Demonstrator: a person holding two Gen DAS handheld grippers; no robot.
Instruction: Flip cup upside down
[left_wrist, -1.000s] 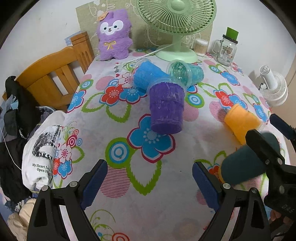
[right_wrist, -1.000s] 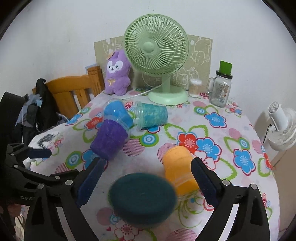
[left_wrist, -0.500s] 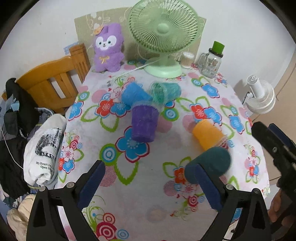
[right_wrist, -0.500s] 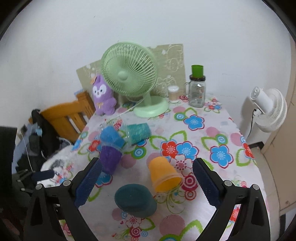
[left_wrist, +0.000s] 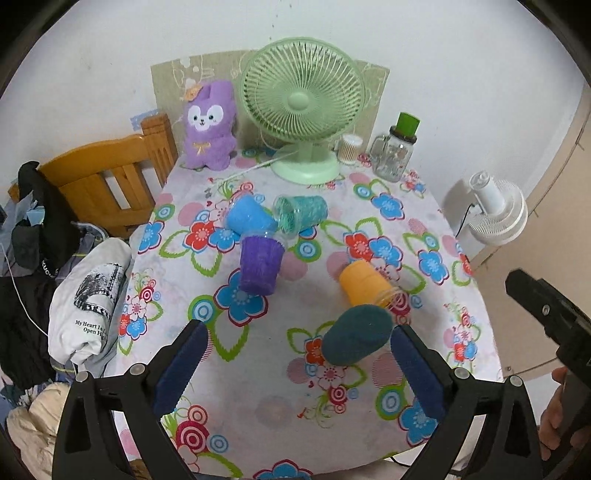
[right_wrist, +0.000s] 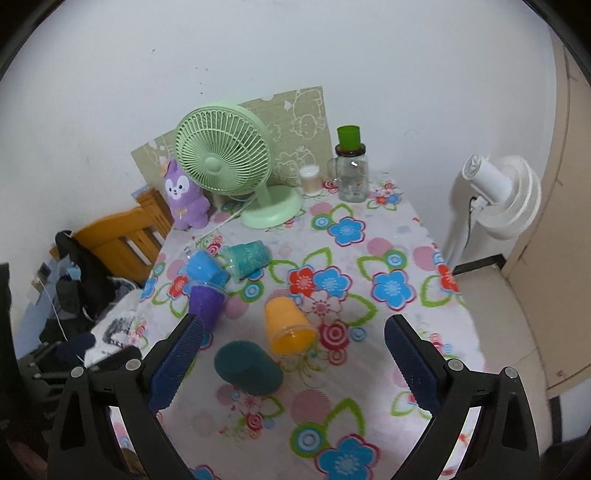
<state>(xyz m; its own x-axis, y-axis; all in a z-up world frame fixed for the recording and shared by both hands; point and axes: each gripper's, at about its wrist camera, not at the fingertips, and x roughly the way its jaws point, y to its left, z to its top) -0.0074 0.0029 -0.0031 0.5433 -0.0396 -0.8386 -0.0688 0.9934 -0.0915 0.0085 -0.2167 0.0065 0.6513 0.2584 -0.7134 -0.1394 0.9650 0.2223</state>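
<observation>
Seemingly inverted: dark teal cup (right_wrist: 248, 368), unheld.

Five cups (left_wrist: 356, 338) lie on the table (left_wrist: 436, 229), before the fan (left_wrist: 303, 107).

we see dark teal fuzzy-sleeved plastic cup (left_wrist: 356, 339) (right_wrist: 248, 368) upside down, base up, near table's front edge, just beside orange fuzzy-sleeved clear plastic cup (left_wrist: 367, 284) (right_wrist: 289, 325) lying on its side, mouth toward us
</observation>
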